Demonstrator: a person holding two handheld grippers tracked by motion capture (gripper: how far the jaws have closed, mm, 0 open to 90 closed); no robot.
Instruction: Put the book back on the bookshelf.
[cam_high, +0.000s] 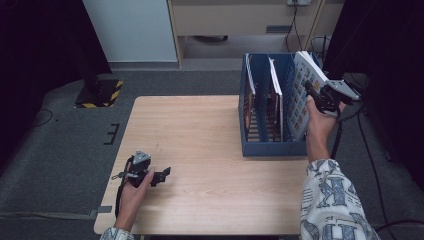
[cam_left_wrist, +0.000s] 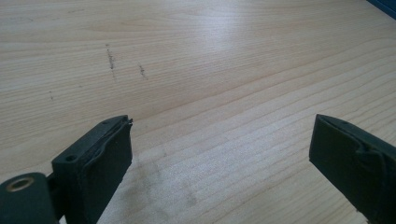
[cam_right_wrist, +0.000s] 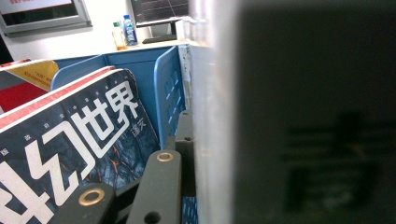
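my left gripper (cam_high: 162, 175): low over the table (cam_high: 200, 150) right in front of me, jaws spread wide, nothing between them, just bare wood under them.
my left hand (cam_high: 132, 192): parked on the near left of the table, well apart from the action.
my right hand (cam_high: 320, 122): up at the far right, beside the rack's right end.
my right gripper (cam_high: 311, 92): pinching the book (cam_high: 305, 95) by its upper edge, jaws narrowed onto it; in the right gripper view the book (cam_right_wrist: 299, 116) is a blurred slab pressed close against the jaw.
the book: tilted, lower part down in the rightmost slot of the blue file rack (cam_high: 267, 147), top leaning out toward my gripper.
just beyond my right gripper: blue divider (cam_right_wrist: 170, 100), then a dark magazine (cam_right_wrist: 74, 140) leaning in the next slot over.
step, as i judge it: easing the book down into its slot.
risk one: it's tilted, so the bottom corner could catch on the divider and jam.
risk two: thin pinch at the edge; if it slips, the book flops outward off the rack's right side.
risk three: pushing down hard could shove the light rack along the table, with my left gripper too far off to steady it.
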